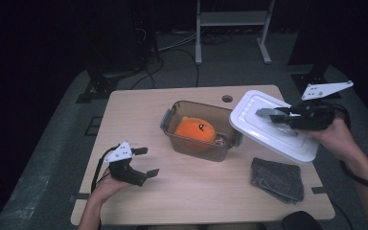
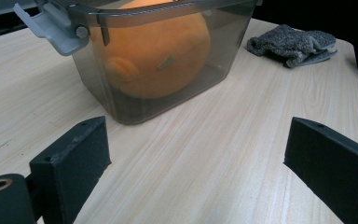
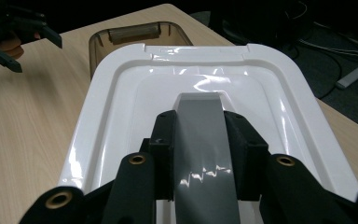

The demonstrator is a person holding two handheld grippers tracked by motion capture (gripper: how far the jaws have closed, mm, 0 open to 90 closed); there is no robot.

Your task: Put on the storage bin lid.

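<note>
My right gripper (image 1: 268, 114) was clamped on the grey handle of the white plastic lid (image 1: 273, 125), held just right of the smoky translucent box (image 1: 200, 130), already uncovered with its orange plush toy (image 1: 195, 132) still inside, my left gripper (image 1: 146, 161) gaping empty before it.

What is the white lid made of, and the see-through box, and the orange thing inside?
The white lid looks like glossy hard plastic: light glints off it. The box seems smoky clear plastic, since its contents show through. The orange toy looks like soft plush fabric, rounded and matte, though the tinted wall blurs it.
</note>
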